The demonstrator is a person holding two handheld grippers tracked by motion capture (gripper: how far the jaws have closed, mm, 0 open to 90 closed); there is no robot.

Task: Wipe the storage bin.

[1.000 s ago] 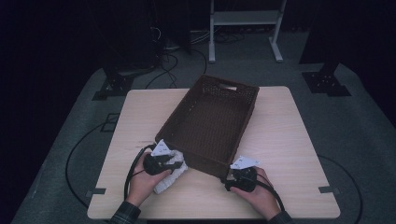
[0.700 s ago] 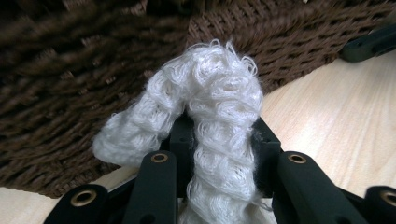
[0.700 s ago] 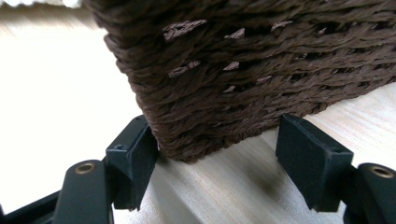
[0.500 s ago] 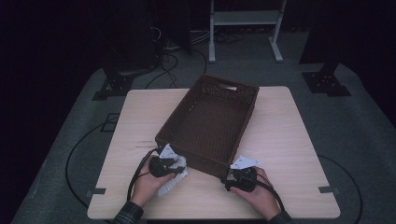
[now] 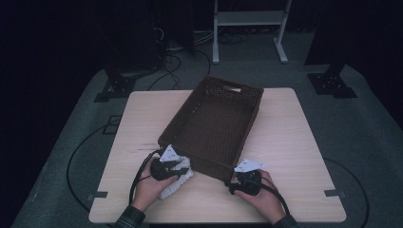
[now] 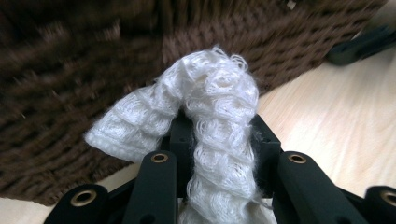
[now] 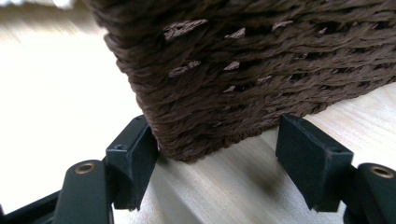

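My left gripper [image 5: 182, 171] [image 6: 219, 135] is shut on a white knitted cloth [image 5: 177, 184] [image 6: 219, 93], which bunches up over the jaws and hangs down onto the table. It sits just in front of the near wall of a dark brown woven basket [image 5: 209, 164] [image 6: 70, 93]. My right gripper [image 5: 232, 183] [image 7: 222, 158] stands open at table height, with the basket's near right corner [image 7: 243, 70] between its jaws. The left pad [image 7: 133, 156] is against the weave; the right pad [image 7: 310, 161] is apart from it.
The basket lies at an angle across the light wooden table [image 5: 294, 156] and holds nothing that I can see. Cables trail from both grippers. A white stand [image 5: 249, 19] and dark equipment feet stand on the grey floor beyond the table.
My left hand has drifted slightly toward the table's near edge with the cloth still in the jaws. The right gripper and the basket have not moved.
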